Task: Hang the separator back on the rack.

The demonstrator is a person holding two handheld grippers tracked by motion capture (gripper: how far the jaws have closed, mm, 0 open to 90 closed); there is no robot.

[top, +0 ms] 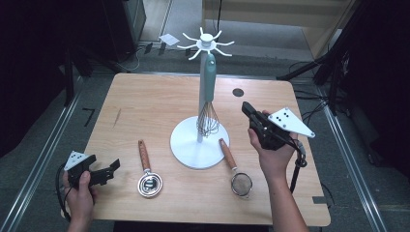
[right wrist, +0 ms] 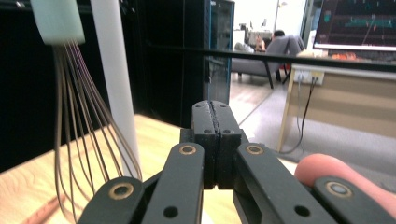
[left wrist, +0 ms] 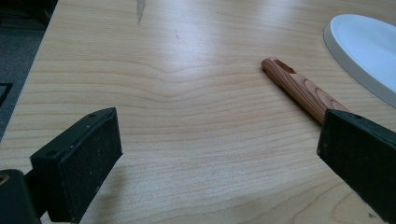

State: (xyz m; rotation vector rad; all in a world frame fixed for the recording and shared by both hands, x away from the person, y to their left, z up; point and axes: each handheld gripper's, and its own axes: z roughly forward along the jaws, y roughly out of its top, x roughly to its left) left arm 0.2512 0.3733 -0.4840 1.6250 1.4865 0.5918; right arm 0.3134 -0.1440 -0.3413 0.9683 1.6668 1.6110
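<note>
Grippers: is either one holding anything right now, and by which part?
Nothing is held. The right gripper is shut with nothing between its jaws, beside the hanging whisk. The left gripper is open over bare table.

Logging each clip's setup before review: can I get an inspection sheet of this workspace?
Surface: wooden table, dark round hole near the far edge.
Job's things: whisk hanging on the white stand; wooden-handled sieve right of the base; wooden-handled strainer left of it.
Clutter: nothing seen.
Grippers: left gripper open, near the table's left edge; right gripper shut, empty, beside the whisk.
Cables: one trails from each gripper; more on the floor.
Surroundings: dark room, floor rails, white paper on the floor.
</note>
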